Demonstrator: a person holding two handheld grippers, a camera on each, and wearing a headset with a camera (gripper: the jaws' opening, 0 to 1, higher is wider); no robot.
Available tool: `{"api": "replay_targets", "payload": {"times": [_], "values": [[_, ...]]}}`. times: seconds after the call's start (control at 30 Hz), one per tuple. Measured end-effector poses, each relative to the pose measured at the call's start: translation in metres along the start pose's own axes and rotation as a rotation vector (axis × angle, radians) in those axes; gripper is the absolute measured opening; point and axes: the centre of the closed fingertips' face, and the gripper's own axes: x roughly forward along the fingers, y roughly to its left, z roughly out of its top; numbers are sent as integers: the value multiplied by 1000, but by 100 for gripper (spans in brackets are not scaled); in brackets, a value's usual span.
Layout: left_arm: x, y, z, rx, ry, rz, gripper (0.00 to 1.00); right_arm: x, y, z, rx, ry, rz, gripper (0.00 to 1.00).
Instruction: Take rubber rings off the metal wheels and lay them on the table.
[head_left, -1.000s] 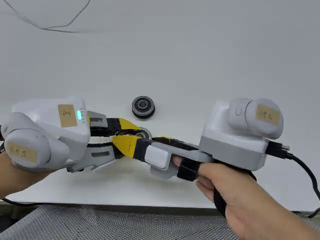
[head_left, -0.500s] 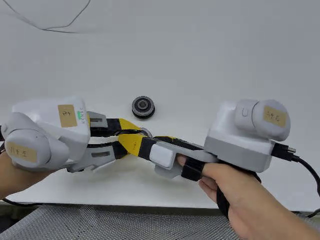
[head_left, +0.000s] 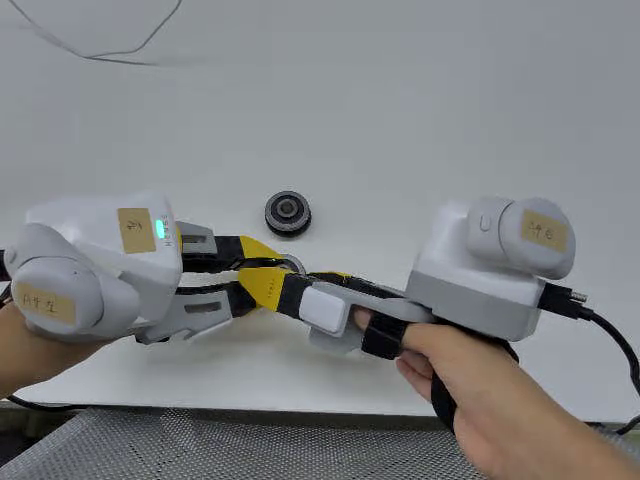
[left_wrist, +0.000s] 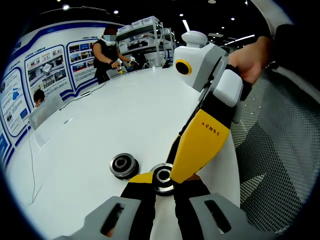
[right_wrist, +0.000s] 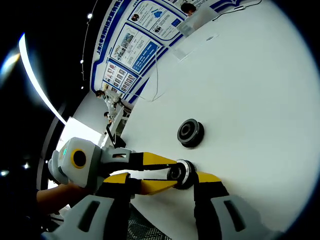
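In the head view, both claws meet over the white table (head_left: 420, 130). The left claw (head_left: 266, 258) reaches in from the left and the right claw (head_left: 286, 280) from the right, and their yellow tips cross at a wheel (head_left: 291, 265) held just above the tabletop. A second wheel (head_left: 287, 212) lies flat on the table a little beyond them, with nothing touching it.

In the left gripper view, my left claw (left_wrist: 162, 181) is clamped on the wheel (left_wrist: 162, 175). One yellow jaw of the right claw slants down across it from the right. The second wheel (left_wrist: 123, 165) sits just beside it on the table.

In the right gripper view, the right claw (right_wrist: 183, 181) is closed on the same wheel (right_wrist: 181, 171), pinching its black outer rim from both sides. The left claw (right_wrist: 170, 168) holds it from the left, and the second wheel (right_wrist: 190, 132) rests on the table beyond.
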Motion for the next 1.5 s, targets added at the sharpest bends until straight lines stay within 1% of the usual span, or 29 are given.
{"api": "replay_targets", "payload": {"times": [0.17, 0.2, 0.23, 0.33, 0.6, 0.87, 0.93, 1.03, 1.13, 1.17, 1.27, 1.33, 1.5], "values": [[0, 0, 0, 0, 0, 0, 13, -1, 1, 0, 10, -2, 6, 51], [0, 0, 0, 0, 0, 0, 13, -1, 1, -3, 18, 14, 5, 51], [0, 0, 0, 0, 0, 0, 13, -1, -2, -1, 9, 3, -5, 51], [0, 0, 0, 1, 1, 0, 13, -1, -1, -1, 21, 1, 3, 51], [0, 0, -1, 2, 1, 0, 13, -1, -1, -2, 27, 14, 0, 50], [0, -1, 0, -1, 1, 2, 13, -2, 1, -4, 20, 28, -2, 51], [0, -1, 0, -3, 0, 2, 13, -1, 3, -5, -5, 32, -11, 52], [0, 0, 0, -6, 1, 0, 12, 0, 0, -6, -13, 34, -20, 53], [0, -1, 0, 1, 4, -8, 12, 2, 0, -5, 10, 30, -21, 54], [-1, -1, 0, 7, 4, -8, 12, 2, 1, -3, -6, 22, -13, 56], [-1, -2, 0, 2, 1, -1, 12, 1, 1, -3, -4, 22, -13, 56], [-1, -2, 0, 1, 0, 0, 12, 0, 4, -1, 3, 14, -5, 54], [-1, -2, 2, 3, 2, 0, 12, -2, 5, -1, 9, 12, -1, 55]]}}
